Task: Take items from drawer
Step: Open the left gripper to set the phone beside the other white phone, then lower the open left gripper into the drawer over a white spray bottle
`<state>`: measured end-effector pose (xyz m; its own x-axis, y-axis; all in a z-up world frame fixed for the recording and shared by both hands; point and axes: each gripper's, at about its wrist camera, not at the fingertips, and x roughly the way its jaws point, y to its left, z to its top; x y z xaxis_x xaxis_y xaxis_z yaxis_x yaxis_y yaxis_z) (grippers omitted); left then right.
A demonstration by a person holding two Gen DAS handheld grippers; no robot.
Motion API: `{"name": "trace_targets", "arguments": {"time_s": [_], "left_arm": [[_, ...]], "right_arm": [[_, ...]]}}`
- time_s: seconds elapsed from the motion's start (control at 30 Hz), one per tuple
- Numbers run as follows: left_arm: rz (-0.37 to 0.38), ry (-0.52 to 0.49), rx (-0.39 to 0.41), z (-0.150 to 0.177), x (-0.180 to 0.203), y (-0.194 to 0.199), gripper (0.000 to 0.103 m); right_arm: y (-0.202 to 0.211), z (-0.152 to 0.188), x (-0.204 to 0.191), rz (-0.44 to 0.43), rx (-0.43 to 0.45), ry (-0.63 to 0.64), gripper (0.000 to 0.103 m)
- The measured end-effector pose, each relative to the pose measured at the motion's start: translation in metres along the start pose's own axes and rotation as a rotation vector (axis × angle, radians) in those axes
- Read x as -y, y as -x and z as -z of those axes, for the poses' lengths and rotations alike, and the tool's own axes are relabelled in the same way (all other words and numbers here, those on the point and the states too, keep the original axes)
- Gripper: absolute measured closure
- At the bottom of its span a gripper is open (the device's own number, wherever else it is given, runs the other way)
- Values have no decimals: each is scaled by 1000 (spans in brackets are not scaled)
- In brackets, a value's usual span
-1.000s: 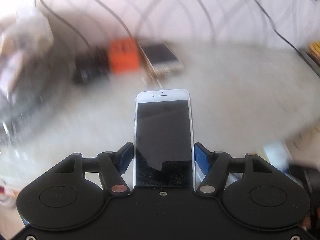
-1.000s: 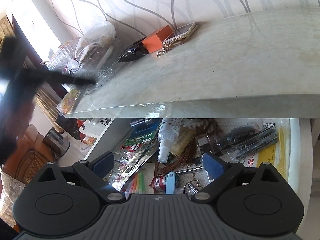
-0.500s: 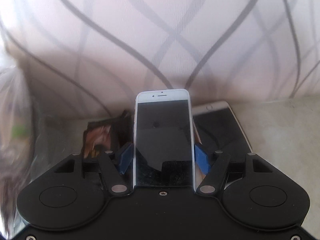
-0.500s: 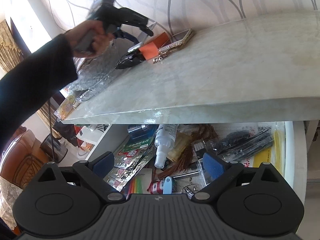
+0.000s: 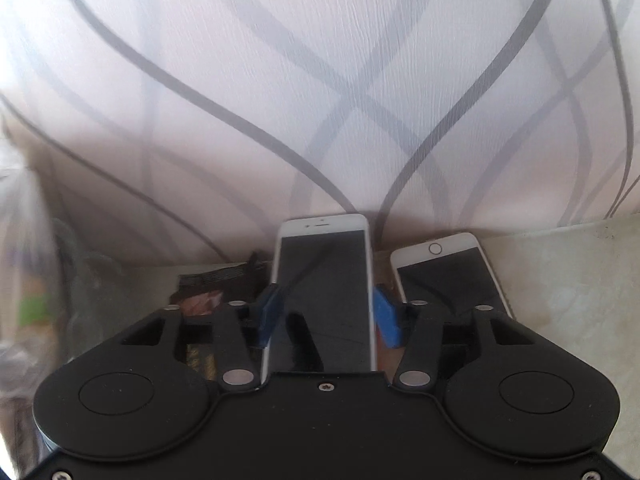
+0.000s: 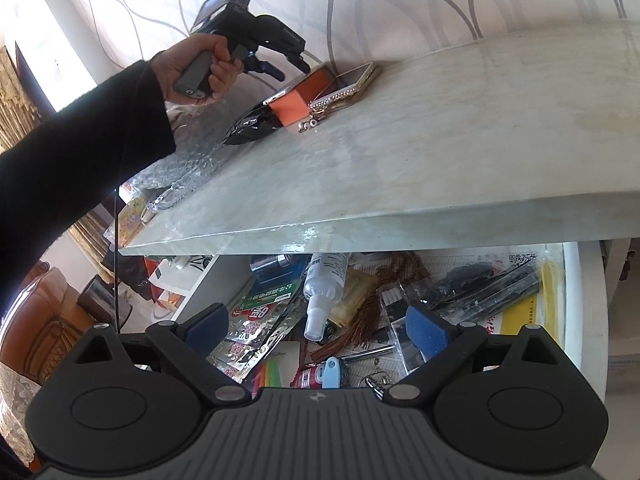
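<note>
Two phones show in the left wrist view: a white phone [image 5: 325,280] lies between the blue pads of the left hand-held gripper [image 5: 326,312], and a second phone [image 5: 450,276] lies just beside it at 3 o'clock on the table [image 5: 568,280], close to the wallpapered wall [image 5: 320,80]. The left pad touches the white phone's edge; the right pad stands slightly off it, so I cannot tell if the grip holds. A dark packet [image 5: 212,284] lies at 9 o'clock. From the right wrist, the right hand-held gripper [image 6: 316,326] hangs wide open over the open drawer [image 6: 584,300], above a spray bottle [image 6: 324,292], foil sachets [image 6: 256,328] and a blue key fob [image 6: 332,372]. An orange box [image 6: 306,96] sits on the table at 12 o'clock.
</note>
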<state>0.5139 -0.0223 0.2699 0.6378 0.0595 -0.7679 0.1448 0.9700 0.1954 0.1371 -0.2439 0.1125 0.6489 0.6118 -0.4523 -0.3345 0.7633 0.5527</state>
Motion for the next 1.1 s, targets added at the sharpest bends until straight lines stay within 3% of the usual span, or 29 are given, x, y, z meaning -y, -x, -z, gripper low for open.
{"name": "trace_targets", "arguments": {"time_s": [0.1,0.23,0.4,0.5,0.53,0.6,0.7,0.77,0.9,1.1], "left_arm": [[72,-34,83,25,3,38,29],[279,-124,130,99,22,96,22],[405,-293,141,210,55,163,12],[448,-347,78,261,68,172,7],[439,-364,56,273,71,170,8],[369,-453,100,293,78,170,11],[254,-698,241,318,87,161,22],[230,-858,284,332,90,148,33],[212,-1128,385,352,92,132,25],[183,-1467,501,375,107,125,25]], "right_arm": [[3,0,2,-10,10,-7,5],[3,0,2,-28,6,-4,4],[1,-2,2,-51,-11,2,4],[-1,-2,2,-67,-28,-1,4],[-2,-2,2,-72,-34,-2,4],[-2,-2,1,-80,-40,4,4],[-1,-1,0,-83,-35,14,4],[0,0,-1,-82,-30,15,4],[3,1,-1,-83,-16,14,4],[6,2,-4,-77,5,32,4]]}}
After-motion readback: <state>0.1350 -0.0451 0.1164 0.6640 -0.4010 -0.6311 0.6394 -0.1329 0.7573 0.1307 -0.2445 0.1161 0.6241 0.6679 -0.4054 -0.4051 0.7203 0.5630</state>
